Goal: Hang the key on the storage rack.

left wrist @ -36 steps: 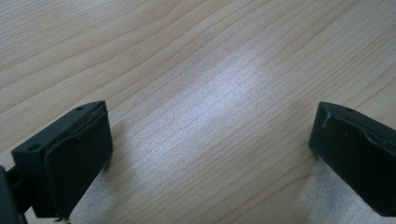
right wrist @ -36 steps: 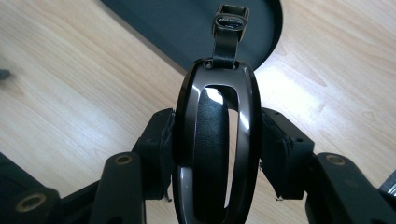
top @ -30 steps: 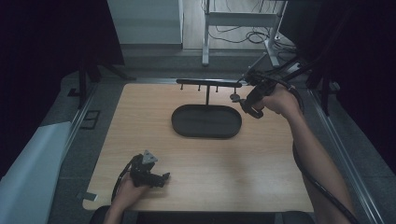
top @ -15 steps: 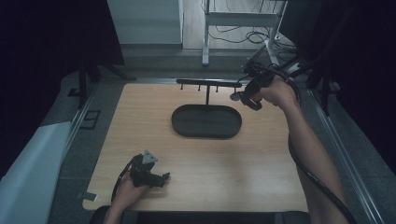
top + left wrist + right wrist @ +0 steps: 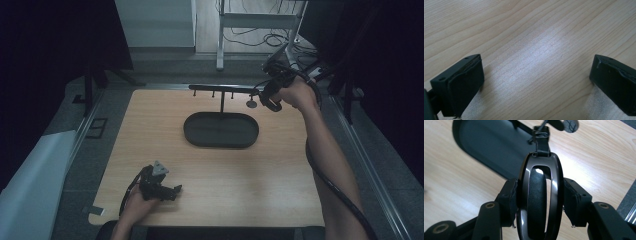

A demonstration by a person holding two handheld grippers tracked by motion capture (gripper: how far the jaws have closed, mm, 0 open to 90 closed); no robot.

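Observation:
A black stand with an oval base and a thin horizontal bar with pegs stands at the middle back of the wooden table. My right gripper is by the bar's right end, shut on a glossy dark oval ring with a padded inner face. In the right gripper view both pads press the ring's sides, and the gripper looks down at the base. A small round disc hangs from the ring's strap. My left gripper rests near the front left, open over bare wood.
A metal frame and cables stand beyond the table's far edge. Dark curtains flank both sides. A white sheet lies on the floor at the left. The right arm's cable trails along the forearm.
My right gripper has carried the ring a little up and away, closer to the bar's right end. The left gripper has stayed put.

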